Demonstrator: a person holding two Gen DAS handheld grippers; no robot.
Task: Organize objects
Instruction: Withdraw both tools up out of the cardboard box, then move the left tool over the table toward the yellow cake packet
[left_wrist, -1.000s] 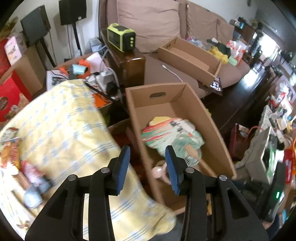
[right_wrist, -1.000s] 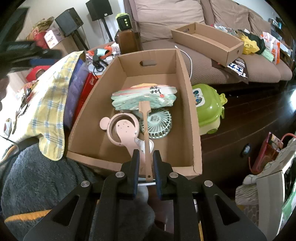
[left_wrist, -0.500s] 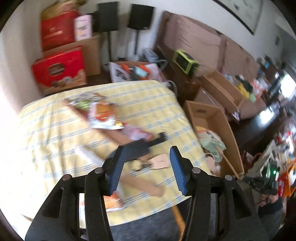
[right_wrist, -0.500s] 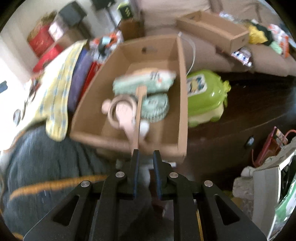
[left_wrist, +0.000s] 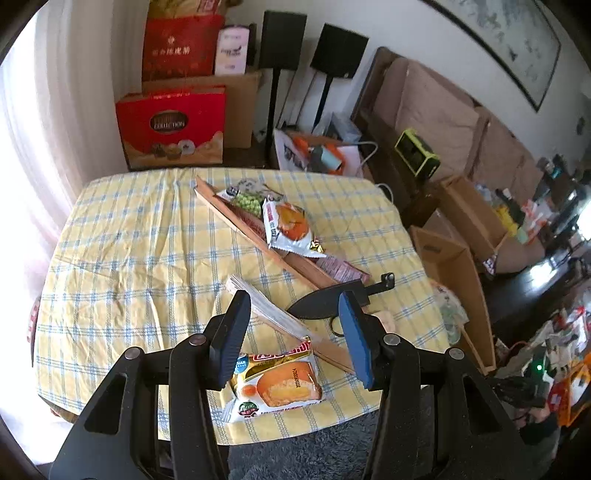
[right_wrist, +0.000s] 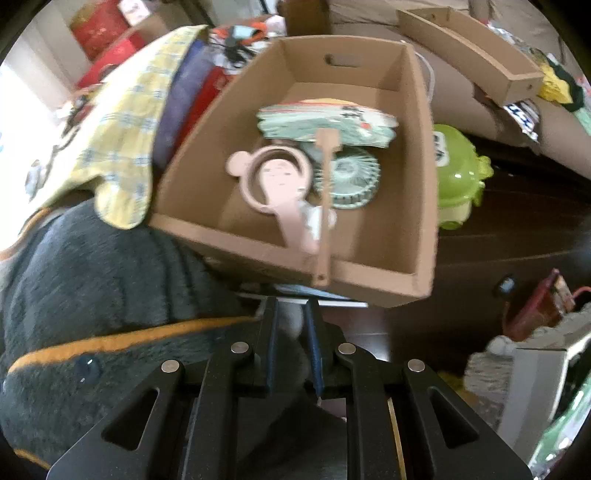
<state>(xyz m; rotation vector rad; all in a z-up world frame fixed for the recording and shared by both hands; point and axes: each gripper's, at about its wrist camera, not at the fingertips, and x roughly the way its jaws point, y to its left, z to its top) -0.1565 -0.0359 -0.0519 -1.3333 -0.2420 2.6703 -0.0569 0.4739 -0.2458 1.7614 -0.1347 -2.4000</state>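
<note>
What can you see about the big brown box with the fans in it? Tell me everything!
The cardboard box is plain brown, open on top, with tall walls and an oval handle hole in its far wall. It sits beside the yellow checked tablecloth. Inside lie a green paper fan, a pink bear-eared fan and a small round green fan. A wooden stick sticks out over its near rim.

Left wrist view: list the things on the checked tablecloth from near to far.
Orange cake packet → closed folding fan with pale slats → black fan-shaped pouch → white-and-orange snack packet → green pea packet.
</note>
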